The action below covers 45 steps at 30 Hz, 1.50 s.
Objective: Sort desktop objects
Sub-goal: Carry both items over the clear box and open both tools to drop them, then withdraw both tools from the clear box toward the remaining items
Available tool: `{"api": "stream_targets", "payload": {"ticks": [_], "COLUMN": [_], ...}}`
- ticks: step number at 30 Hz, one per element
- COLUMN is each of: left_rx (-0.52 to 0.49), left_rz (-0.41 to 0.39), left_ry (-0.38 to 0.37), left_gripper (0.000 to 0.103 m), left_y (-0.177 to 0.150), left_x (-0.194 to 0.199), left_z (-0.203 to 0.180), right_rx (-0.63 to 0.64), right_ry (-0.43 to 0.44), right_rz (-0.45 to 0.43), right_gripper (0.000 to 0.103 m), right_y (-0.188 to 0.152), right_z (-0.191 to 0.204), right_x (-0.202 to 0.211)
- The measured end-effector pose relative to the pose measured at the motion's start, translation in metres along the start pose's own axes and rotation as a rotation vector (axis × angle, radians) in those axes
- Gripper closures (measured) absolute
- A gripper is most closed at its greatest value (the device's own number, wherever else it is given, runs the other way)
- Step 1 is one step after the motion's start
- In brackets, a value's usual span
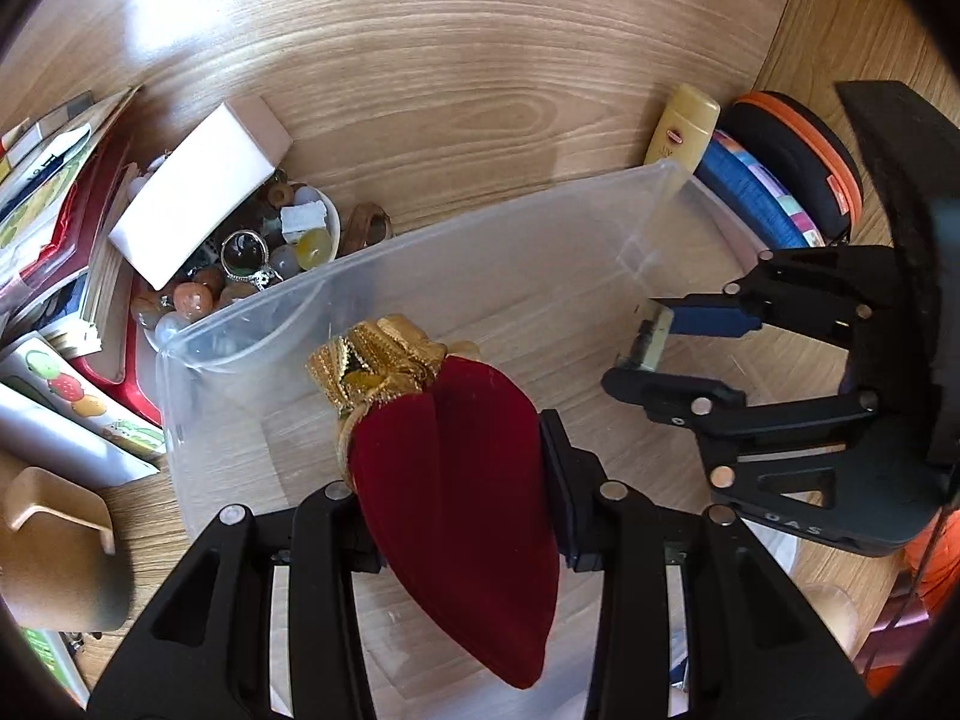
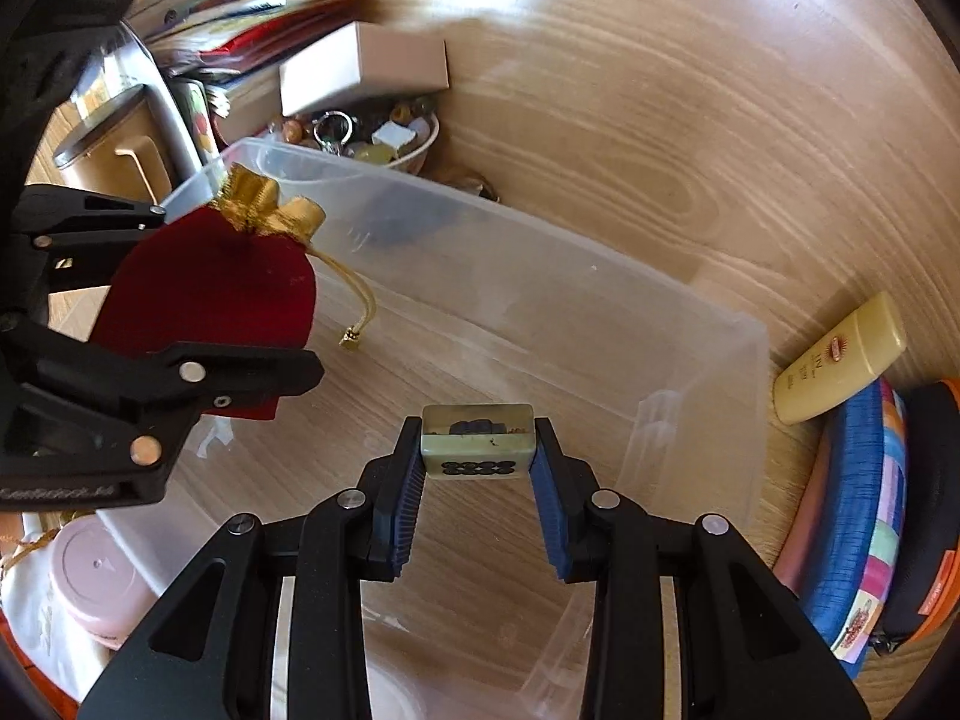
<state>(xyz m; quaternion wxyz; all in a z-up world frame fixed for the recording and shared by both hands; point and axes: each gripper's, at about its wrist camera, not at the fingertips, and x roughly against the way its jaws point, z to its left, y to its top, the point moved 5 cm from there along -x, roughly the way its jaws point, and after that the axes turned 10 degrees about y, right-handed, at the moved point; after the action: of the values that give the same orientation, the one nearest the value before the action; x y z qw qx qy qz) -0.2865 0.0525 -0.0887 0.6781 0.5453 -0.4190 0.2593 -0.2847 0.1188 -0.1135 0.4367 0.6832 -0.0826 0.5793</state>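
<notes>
Both sets of jaws are clamped tight: the left gripper (image 1: 456,516) pinches a dark red velvet pouch (image 1: 462,492) across its body, and the right gripper (image 2: 477,468) squeezes a small green tile (image 2: 477,441) between its blue pads (image 2: 549,516). In the left wrist view the pouch points its gathered gold neck toward 12 o'clock, up over the clear plastic bin (image 1: 420,276), while the right gripper shows at 3 o'clock with the tile at its tips, just inside the bin's right wall. In the right wrist view the tile sits dead centre, a row of dark circles on its near face, hovering above the bin's bare floor; the pouch hangs at 9 o'clock over the bin's left end, a gold drawstring (image 2: 360,306) dangling from it. Around the bin on the wooden desk (image 1: 480,60): a bowl of beads and rings (image 1: 264,264) at 10 o'clock in the left wrist view, a white box (image 1: 198,186) resting across it, a stack of books (image 1: 54,192) farther left, and a yellow tube (image 1: 684,126) at 1 o'clock beside a blue roll (image 1: 750,186) and a black-and-orange case (image 1: 798,162).
</notes>
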Motion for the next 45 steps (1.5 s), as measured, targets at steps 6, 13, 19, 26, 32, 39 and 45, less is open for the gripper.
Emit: {"api": "stream_targets", "payload": {"ticks": [6,13,19,26,32,39,45], "left_rx": [0.000,-0.004,0.000,0.001,0.007,0.026,0.046], "left_rz": [0.009,-0.002,-0.013,-0.063,-0.114,-0.166,-0.210], "left_ry": [-0.012,-0.006,0.002,0.026,0.047,0.089,0.119], "left_gripper": [0.063,0.055,0.051,0.038,0.029,0.019,0.012], "left_y": [-0.002,-0.003,-0.003,-0.003,-0.004,-0.014,-0.031], "left_x": [-0.003,-0.001,0.002,0.021,0.044,0.072,0.102], "left_z": [0.000,-0.003,-0.003,-0.002,0.001,0.006,0.017], "right_rx": [-0.010,-0.009,-0.013,-0.001,0.008,-0.010,-0.021], "right_ry": [-0.007,-0.036,-0.055,-0.098,-0.130,-0.141,-0.149], "right_rz": [0.032,0.055,0.031,-0.018,-0.064,-0.122,-0.175], "right_gripper": [0.072,0.070,0.053,0.041,0.028,0.025,0.023], "right_y": [0.003,0.004,0.005,0.008,0.011,0.007,-0.010], "right_z": [-0.002,-0.003,-0.004,-0.001,0.004,0.019,0.018], "right_x": [-0.009,-0.011,-0.003,0.017,0.042,0.064,0.083]}}
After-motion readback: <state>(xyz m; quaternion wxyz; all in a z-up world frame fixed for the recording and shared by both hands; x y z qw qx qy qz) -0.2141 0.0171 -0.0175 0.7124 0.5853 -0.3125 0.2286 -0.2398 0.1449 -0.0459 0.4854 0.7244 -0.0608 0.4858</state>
